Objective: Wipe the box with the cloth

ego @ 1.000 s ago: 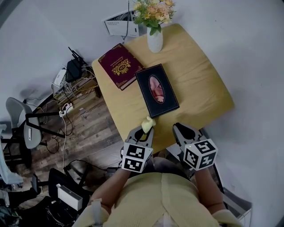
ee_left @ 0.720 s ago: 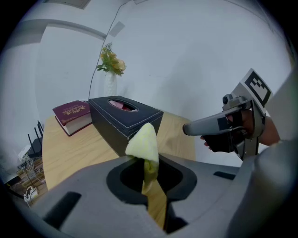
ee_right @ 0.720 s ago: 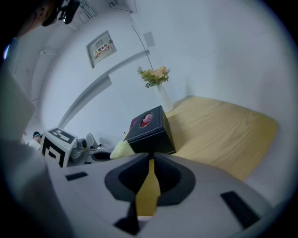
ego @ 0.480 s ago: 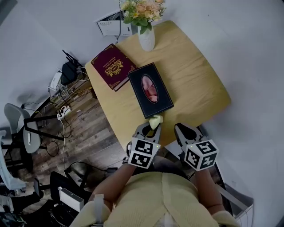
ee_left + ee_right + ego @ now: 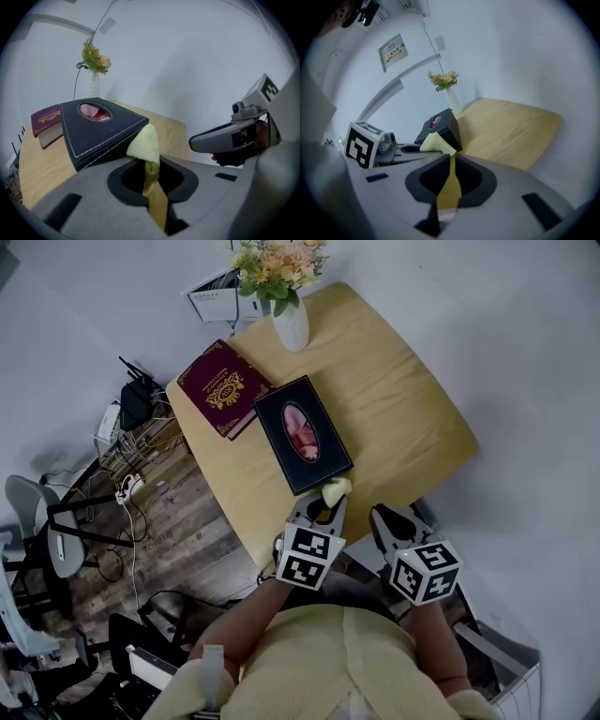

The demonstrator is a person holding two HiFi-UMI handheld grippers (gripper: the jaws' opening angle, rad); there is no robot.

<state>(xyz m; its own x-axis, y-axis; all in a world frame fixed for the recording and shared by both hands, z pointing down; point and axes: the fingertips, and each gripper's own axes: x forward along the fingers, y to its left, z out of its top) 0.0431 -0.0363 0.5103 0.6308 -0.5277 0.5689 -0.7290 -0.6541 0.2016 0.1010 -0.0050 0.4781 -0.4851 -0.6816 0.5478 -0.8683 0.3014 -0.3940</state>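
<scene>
The right gripper (image 5: 394, 521) is being held pressed together, empty. A yellow-green cloth (image 5: 335, 490) is being pinched by the left gripper (image 5: 323, 509) just beside the near corner of the black leather box (image 5: 281, 418) on the wooden counter (image 5: 398, 409).

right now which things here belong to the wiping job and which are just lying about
Part of the job:
- black box
- yellow cloth, pinched in the left tongs

Just lying about:
- red book, beside the box
- vase of flowers, at the table's far end
- right tongs, shut with nothing in them
</scene>
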